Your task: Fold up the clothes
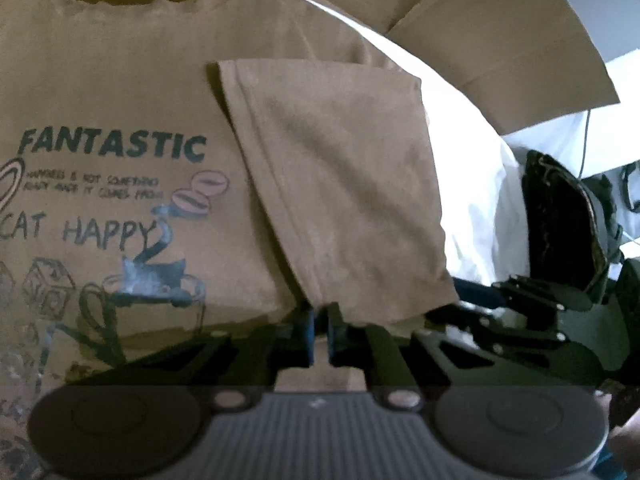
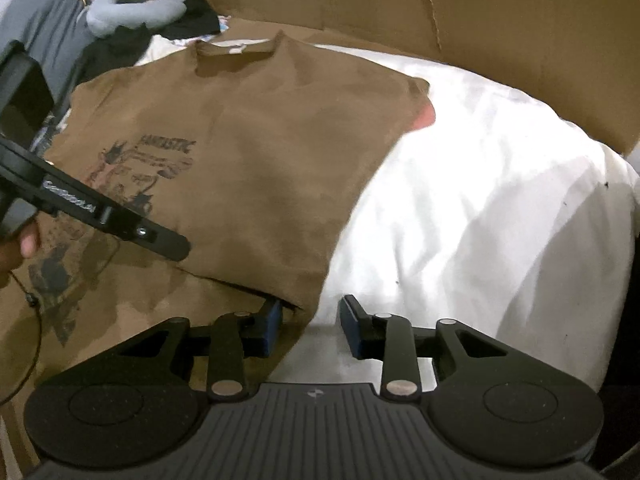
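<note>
Closest in the left wrist view, the left claw (image 1: 320,330) is clenched, its two blue pads nearly together on the lower corner of a folded-over flap (image 1: 340,184) of the brown T-shirt (image 1: 120,92). The flap looks like a sleeve or side panel turned in over the front of the shirt, and its corner sits pinched between the pads.

In the right wrist view, the right claw (image 2: 308,328) stands partly apart, its jaws straddling the shirt's right-hand edge where the cloth meets the white sheet (image 2: 480,200). The left pad (image 2: 272,320) lies against the brown fabric and the right pad rests over the sheet; the pads do not press on the cloth, so the claw holds nothing.

The T-shirt lies front up and mostly flat on the white sheet of a bed, collar (image 2: 236,50) pointing away. Its chest print (image 1: 116,148) reads FANTASTIC, with CAT HAPPY lower down and drawings of a cup and coffee beans.

To the left in the right wrist view, the black body of the other tool crosses over the print, with part of a hand (image 2: 24,244) behind it.

Farther off, flattened cardboard (image 2: 440,12) lines the far side of the bed. Beyond the collar sit a grey soft toy (image 2: 132,8) and some dark clothes (image 2: 192,20).
</note>
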A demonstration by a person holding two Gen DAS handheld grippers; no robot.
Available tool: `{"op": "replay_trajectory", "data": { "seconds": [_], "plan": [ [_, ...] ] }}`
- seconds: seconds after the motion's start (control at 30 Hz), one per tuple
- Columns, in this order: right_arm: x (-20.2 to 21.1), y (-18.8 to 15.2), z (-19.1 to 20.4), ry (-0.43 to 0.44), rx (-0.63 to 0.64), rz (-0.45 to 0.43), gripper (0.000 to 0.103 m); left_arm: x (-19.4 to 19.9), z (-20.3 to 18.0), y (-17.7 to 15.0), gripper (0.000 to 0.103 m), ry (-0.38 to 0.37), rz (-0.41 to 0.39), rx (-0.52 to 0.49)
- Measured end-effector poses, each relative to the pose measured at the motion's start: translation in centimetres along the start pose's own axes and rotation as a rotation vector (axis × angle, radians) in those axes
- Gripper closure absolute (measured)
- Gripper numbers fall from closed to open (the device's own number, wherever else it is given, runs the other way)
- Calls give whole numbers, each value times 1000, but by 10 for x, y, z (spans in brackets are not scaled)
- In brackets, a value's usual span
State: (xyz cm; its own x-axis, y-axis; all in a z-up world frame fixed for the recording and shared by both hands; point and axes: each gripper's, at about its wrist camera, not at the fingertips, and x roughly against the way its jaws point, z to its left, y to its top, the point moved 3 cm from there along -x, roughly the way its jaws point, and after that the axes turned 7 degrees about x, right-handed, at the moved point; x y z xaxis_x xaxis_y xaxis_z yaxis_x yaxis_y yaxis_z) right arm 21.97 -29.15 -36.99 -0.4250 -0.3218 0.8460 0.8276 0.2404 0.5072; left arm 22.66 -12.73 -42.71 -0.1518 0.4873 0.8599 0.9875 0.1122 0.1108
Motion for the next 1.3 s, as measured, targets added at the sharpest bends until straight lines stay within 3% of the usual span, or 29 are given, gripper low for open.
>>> {"op": "replay_trajectory", "data": {
  "seconds": [0.1, 0.43, 0.53, 0.67, 0.87, 1.1, 1.23, 1.3],
  "plan": [
    [0, -4, -3, -17, -12, 4, 76, 7, 1, 1, 103, 9, -5, 13],
    [9, -4, -4, -5, 15, 42, 76, 0, 1, -2, 99, 65, 42, -45],
    [26, 3, -8, 12, 32, 13, 76, 8, 1, 3, 92, 81, 25, -70],
    [35, 21, -19, 32, -30, -54, 77, 21, 1, 16, 92, 100, -31, -88],
    [15, 38, -8, 33, 57, -81, 89, 18, -12, 43, 92, 97, -87, -143],
    [-8, 49, -3, 13, 134, -97, 91, -10, -24, 64, 92, 78, -84, -225],
    [-22, 53, -11, -5, 124, -76, 93, -20, -18, 83, 97, 72, -105, -187],
    [-22, 51, -14, 4, 110, -72, 93, -19, -20, 88, 97, 95, -120, -214]
  ]
}}
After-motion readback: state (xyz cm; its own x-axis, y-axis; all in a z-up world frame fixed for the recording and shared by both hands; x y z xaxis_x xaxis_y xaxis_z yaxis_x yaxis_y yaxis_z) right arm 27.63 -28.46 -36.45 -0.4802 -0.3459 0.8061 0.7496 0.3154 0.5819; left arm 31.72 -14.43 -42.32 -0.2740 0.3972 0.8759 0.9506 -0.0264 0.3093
